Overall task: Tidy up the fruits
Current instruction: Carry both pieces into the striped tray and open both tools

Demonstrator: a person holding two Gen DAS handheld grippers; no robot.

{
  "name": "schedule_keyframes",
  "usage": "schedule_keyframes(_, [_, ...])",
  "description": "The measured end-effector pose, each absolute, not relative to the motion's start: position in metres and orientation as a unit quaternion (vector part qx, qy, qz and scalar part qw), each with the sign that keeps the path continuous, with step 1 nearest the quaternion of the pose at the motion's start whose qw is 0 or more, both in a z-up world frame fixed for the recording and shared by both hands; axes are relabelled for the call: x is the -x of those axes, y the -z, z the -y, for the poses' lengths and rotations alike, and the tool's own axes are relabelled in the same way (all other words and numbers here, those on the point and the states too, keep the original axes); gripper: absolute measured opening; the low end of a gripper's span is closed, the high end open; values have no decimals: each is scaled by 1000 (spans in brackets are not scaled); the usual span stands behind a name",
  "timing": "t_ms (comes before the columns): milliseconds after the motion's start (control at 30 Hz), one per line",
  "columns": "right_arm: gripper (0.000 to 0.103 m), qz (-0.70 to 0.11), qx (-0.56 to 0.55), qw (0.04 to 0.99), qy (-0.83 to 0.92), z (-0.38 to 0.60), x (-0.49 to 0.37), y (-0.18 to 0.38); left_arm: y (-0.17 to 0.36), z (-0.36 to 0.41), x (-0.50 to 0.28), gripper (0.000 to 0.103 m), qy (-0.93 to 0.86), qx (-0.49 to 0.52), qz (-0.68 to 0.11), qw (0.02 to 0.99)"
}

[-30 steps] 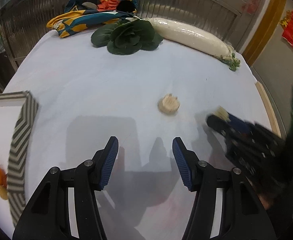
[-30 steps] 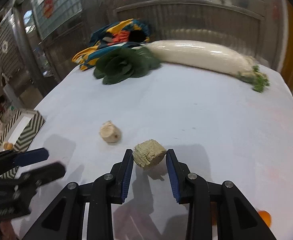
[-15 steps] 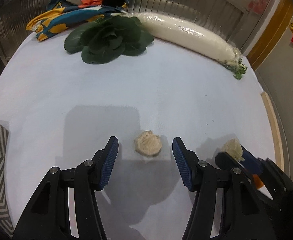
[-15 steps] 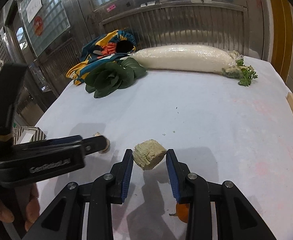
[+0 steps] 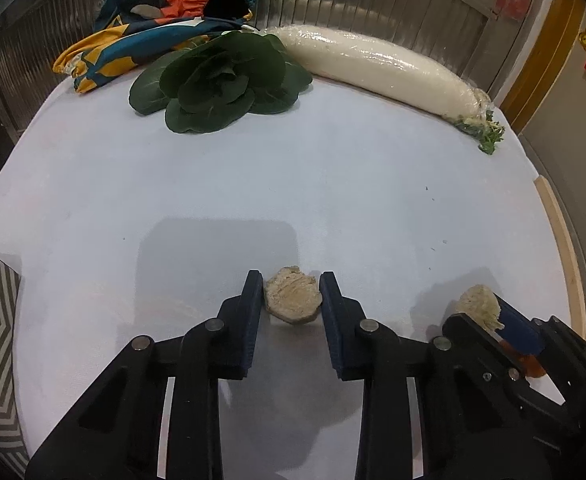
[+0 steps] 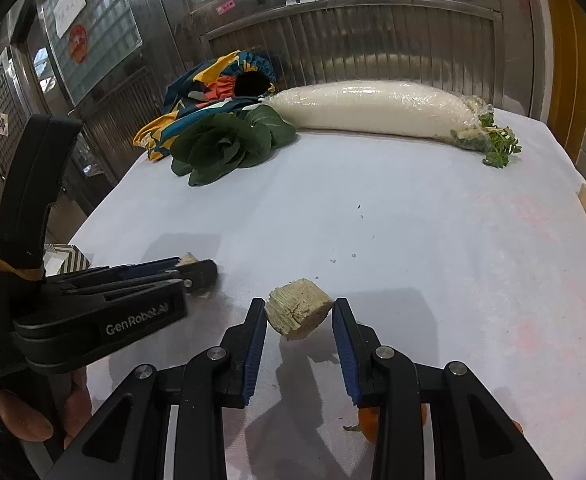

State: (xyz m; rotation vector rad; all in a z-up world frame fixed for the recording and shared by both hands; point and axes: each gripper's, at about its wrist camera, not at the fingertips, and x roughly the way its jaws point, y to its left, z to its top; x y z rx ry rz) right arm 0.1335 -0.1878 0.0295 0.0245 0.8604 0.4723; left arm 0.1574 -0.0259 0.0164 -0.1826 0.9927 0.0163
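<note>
Chunks: 2 | left gripper (image 5: 291, 294) closing round chunk 1 (image 5: 292, 300) | right gripper (image 6: 299, 314) clamps chunk 2 (image 6: 299, 314)

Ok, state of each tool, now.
Left tool: jaws have just been closing, now shut on the flat beige chunk.
Right tool: shut on the blocky beige chunk.

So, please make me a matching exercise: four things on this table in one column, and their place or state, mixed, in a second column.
Things:
1. white radish
2. green leafy vegetable
3. round beige piece
4. patterned cloth

Places or states:
A. between the left gripper fingers
B. far left corner, behind the leaves
C. wrapped in clear film, along the far edge
D. lying flat, just left of the radish

Pairs: 1-C, 2-D, 3-A, 4-B
</note>
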Motion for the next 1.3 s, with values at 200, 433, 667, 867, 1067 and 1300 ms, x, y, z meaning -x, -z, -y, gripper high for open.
schedule_keyframes(200, [33, -411, -11, 882, -229, 185, -130, -31, -24, 16, -136, 28, -15, 91, -469, 878])
schedule_keyframes(433, [33, -395, 6, 888, -234, 167, -104, -41, -34, 6, -90, 28, -24, 73, -452, 889])
schedule_keyframes(667, [33, -375, 20, 896, -238, 153, -58, -52, -45, -3, -50, 28, -25, 59, -426, 903])
schedule_keyframes(867, [33, -364, 30, 900, -237, 141, -23, -56, -51, -12, -16, 28, -28, 42, -405, 913])
schedule_keyframes(1067, [33, -356, 20, 898, -258, 123, 2, -61, -57, -34, 12, 28, -35, 40, -392, 918])
schedule_keyframes(1300, [33, -353, 13, 893, -281, 96, 19, -62, -64, -54, 32, 28, -48, 43, -379, 923])
